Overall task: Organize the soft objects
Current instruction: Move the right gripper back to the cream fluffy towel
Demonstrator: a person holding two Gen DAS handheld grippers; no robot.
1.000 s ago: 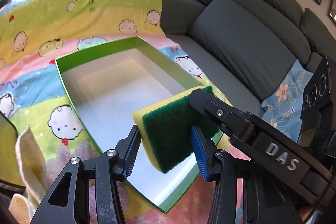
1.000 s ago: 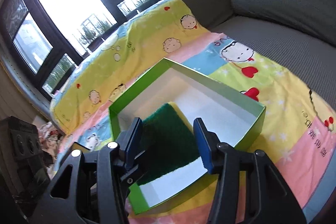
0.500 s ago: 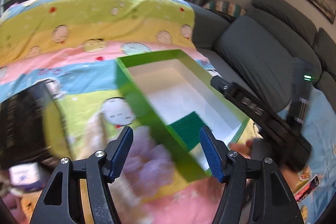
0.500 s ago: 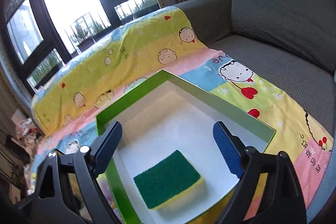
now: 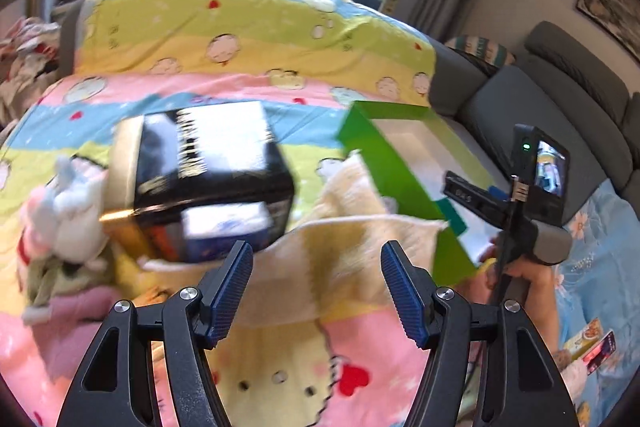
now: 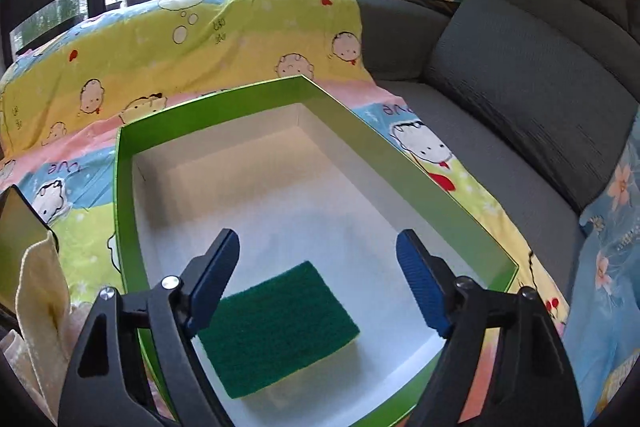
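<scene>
My right claw [image 6: 318, 281] hangs over a green box [image 6: 127, 195] with a white inside, sitting on a cartoon-print blanket [image 6: 224, 39] spread over a grey sofa [image 6: 532, 87]. Its blue-padded jaws stand wide apart and are closing a little, with nothing between them. Below them a sponge [image 6: 276, 327] lies flat on the box floor in the near corner, green scouring side up, touching neither jaw. At the left edge of this view a cream cloth [image 6: 40, 291] hangs beside the box.

My left claw [image 5: 316, 287] is open too, jaws well apart and empty, pointing down at the blanket [image 5: 248, 27]. Just beyond its tips lies a cream towel [image 5: 352, 247], blurred, resting against the outer wall of the green box [image 5: 384, 163]. To the left of the towel sits a black box [image 5: 216, 179] with white panels, its print too smeared to read. Further left is a white and pink plush toy [image 5: 60, 211], and below it some pink fabric [image 5: 84, 311]. On the right of this view, a hand [image 5: 528, 271] holds the right claw [image 5: 480, 195] over the green box.
</scene>
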